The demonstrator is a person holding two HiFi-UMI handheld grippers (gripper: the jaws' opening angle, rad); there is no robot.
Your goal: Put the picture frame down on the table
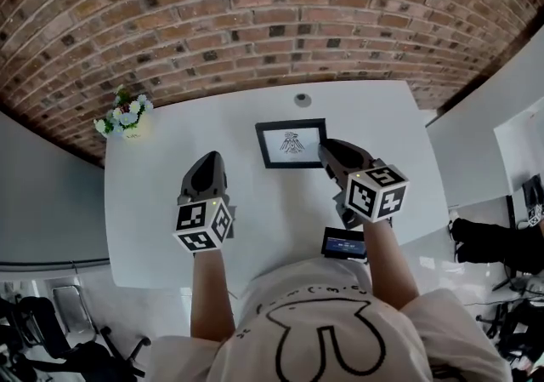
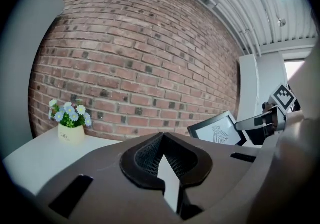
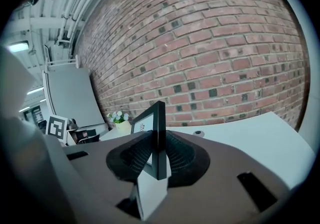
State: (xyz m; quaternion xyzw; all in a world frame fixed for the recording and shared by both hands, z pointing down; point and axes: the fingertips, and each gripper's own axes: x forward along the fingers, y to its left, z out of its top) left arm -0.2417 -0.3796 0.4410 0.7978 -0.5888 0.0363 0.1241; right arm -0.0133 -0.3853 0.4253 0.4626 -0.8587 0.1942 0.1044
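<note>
Right gripper (image 3: pixel 158 144) is clamped on the right-hand edge of the black picture frame (image 1: pixel 291 143) — the frame's edge stands upright between the pads. The frame is over the middle of the white table (image 1: pixel 161 210), tilted, with the print facing up; whether its lower edge touches the tabletop cannot be told. Left gripper (image 2: pixel 162 140) has its jaws closed together with nothing between them, and is held left of the frame, apart from it. A flower pot (image 1: pixel 125 116) stands at the far left corner by the brick wall (image 1: pixel 255 14) — a small dark device (image 1: pixel 344 244) lies at the near edge
</note>
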